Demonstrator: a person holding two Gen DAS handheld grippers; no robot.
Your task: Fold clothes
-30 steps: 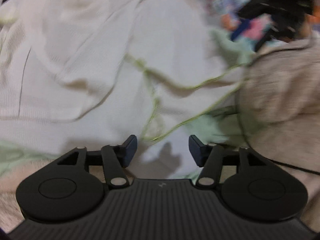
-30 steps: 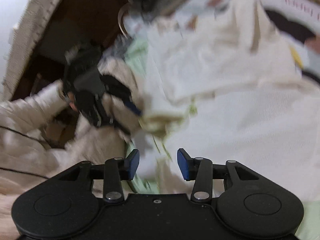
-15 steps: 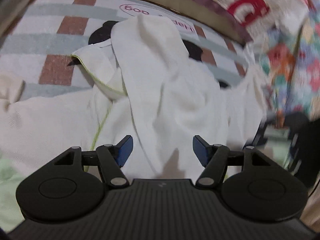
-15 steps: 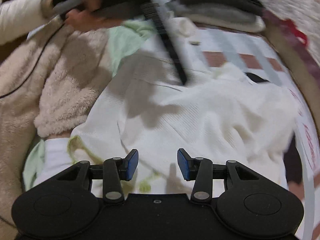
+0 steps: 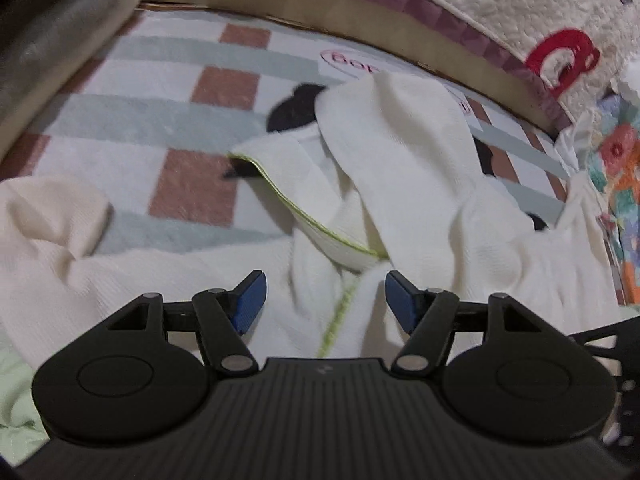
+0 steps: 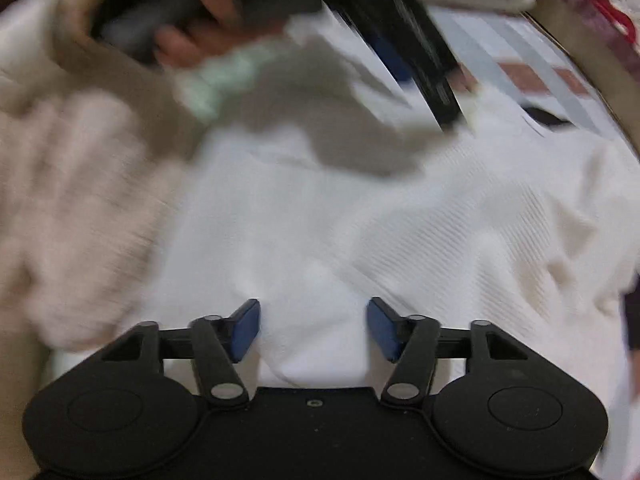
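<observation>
Checked blanket (image 5: 192, 184) under a crumpled white garment (image 5: 400, 184). My left gripper (image 5: 322, 300) and right gripper (image 6: 314, 326) hover gaping, empty, positioned to pinch cloth.

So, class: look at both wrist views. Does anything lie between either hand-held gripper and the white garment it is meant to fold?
Nothing visible does. The left hand-held gripper and the right hand-held gripper each hang open directly over the white garment, with only its cloth between the fingers.
</observation>
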